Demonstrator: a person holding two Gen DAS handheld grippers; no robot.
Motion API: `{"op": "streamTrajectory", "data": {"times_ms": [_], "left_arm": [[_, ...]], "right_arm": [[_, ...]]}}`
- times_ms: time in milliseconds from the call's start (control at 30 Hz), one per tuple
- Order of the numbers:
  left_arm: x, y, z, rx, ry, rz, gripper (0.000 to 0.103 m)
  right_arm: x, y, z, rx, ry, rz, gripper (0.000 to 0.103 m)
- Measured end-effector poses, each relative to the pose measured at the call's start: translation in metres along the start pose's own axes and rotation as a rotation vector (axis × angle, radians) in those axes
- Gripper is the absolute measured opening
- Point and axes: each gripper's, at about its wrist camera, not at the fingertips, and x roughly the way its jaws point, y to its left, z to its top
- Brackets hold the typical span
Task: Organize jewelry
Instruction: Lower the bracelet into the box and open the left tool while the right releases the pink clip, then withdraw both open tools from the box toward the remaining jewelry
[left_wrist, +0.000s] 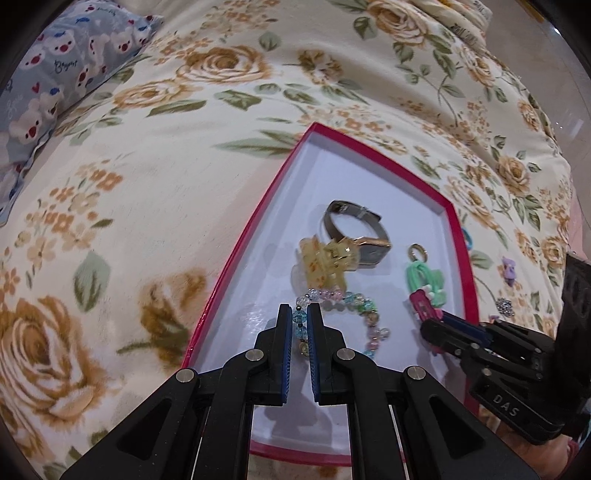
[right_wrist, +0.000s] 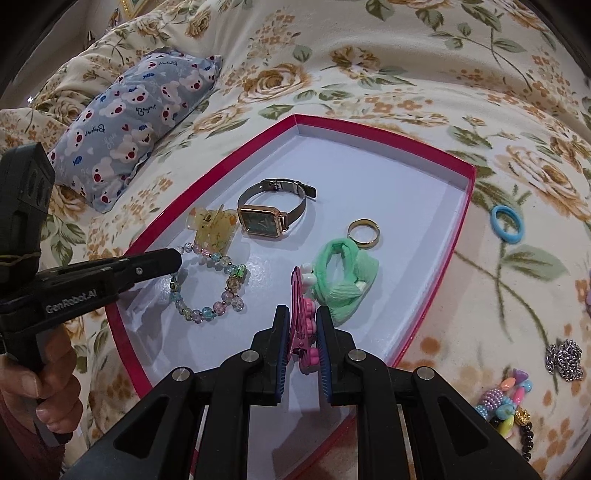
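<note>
I lower both into the red box (right_wrist: 466, 184): left gripper (left_wrist: 299, 314) pinches the bead bracelet (left_wrist: 354, 306), right gripper (right_wrist: 300, 314) clamps the pink hair clip (right_wrist: 301, 317); let go only once each lies flat.

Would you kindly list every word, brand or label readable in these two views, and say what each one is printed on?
"GenRobot.AI" on the side of the left tongs, white lettering on the black body.
"DAS" on the body of the right tongs, seen from the left wrist.
Cursive script on the bear-print pillow: too small and distorted to read reliably.
Watch dial: no legible markings.
</note>
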Motion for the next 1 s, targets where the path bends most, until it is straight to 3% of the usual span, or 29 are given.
{"op": "streamTrajectory", "data": {"times_ms": [667,833,1000], "left_arm": [[0.008,-0.004,0.0,0.012,0.002,0.036,0.008],[0.006,-0.004,0.0,0.007,-0.005,0.046,0.022],[-0.001,-0.005,-0.002,0.007,-0.02,0.06,0.023]], "right_arm": [[-0.002,-0.001,0.0,0.027,-0.01,0.039,0.019],[-0.01,-0.004,0.001,0.042,-0.031,0.044,0.028],[-0.024,-0.01,0.001,0.063,-0.063,0.045,0.029]]}}
